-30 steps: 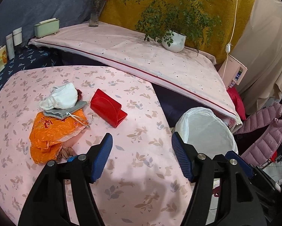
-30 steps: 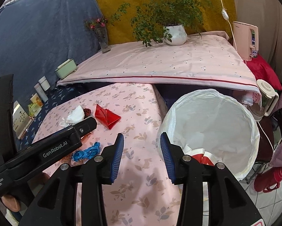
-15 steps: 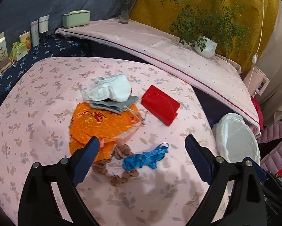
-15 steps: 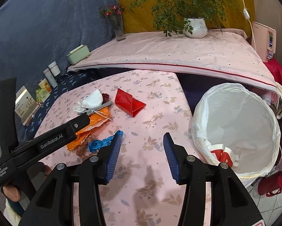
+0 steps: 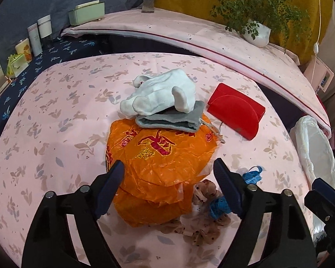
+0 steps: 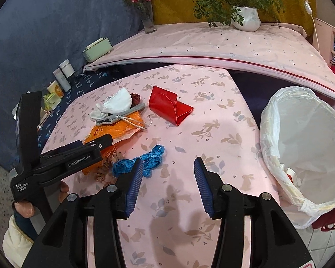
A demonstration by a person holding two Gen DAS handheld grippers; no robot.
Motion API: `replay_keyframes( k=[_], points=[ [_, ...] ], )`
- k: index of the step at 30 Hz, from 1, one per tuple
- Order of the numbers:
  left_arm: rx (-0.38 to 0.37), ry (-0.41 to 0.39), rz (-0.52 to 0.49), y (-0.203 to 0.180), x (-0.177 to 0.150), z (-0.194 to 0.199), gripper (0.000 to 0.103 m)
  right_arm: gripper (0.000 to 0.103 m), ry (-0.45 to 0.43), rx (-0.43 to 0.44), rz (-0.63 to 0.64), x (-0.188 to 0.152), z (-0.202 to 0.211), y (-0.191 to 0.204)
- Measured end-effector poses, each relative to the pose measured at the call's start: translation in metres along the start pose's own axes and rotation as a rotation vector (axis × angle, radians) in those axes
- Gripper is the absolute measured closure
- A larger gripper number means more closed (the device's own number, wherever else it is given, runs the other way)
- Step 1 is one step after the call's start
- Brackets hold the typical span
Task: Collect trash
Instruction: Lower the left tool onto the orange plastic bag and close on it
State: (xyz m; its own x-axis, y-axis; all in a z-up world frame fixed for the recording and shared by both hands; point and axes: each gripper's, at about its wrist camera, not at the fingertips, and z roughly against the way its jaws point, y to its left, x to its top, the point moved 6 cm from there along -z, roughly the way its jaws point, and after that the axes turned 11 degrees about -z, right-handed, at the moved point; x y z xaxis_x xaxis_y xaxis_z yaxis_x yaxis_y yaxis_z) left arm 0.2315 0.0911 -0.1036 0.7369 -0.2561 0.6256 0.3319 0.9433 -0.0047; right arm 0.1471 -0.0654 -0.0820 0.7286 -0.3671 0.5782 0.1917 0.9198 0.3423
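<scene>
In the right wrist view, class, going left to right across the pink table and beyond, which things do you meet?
White glove → red paper box → bin with white liner.

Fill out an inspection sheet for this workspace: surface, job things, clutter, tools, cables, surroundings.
Surface: pink leaf-print tablecloth.
Job's things: orange plastic bag, white glove on grey pouch, red box, blue ribbon, brown scrunchie; lined trash bin beside the table.
Clutter: green box, bottles.
Tools: left tool open over the orange bag; right tool open, empty.
Cables: white cord.
Surroundings: potted plant, flower vase.
</scene>
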Motion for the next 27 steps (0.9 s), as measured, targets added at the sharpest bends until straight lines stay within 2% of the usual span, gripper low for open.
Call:
replay_keyframes(
  k=[5, 8, 11, 19, 23, 27],
  points=[
    [-0.032, 0.017, -0.023, 0.000, -0.003, -0.004, 0.060, 0.056, 0.020, -0.002, 0.006, -0.001, -0.014, 0.010],
    [-0.044, 0.011, -0.028, -0.001, -0.006, -0.001, 0.075, 0.056, 0.026, 0.000, 0.015, -0.002, -0.019, 0.017],
    [-0.059, 0.000, -0.001, 0.001, -0.007, 0.009, 0.078, 0.056, 0.033, 0.005, 0.026, -0.003, -0.022, 0.024],
    [-0.132, -0.083, 0.072, 0.017, 0.001, 0.057, 0.078, 0.056, 0.049, 0.032, 0.054, -0.007, -0.029, 0.046],
    [-0.119, -0.116, 0.106, 0.032, 0.006, 0.074, 0.078, 0.056, 0.062, 0.060, 0.071, -0.009, -0.033, 0.060],
    [-0.070, -0.129, 0.123, 0.048, 0.008, 0.082, 0.078, 0.056, 0.086, 0.095, 0.076, -0.010, -0.045, 0.075]
  ],
)
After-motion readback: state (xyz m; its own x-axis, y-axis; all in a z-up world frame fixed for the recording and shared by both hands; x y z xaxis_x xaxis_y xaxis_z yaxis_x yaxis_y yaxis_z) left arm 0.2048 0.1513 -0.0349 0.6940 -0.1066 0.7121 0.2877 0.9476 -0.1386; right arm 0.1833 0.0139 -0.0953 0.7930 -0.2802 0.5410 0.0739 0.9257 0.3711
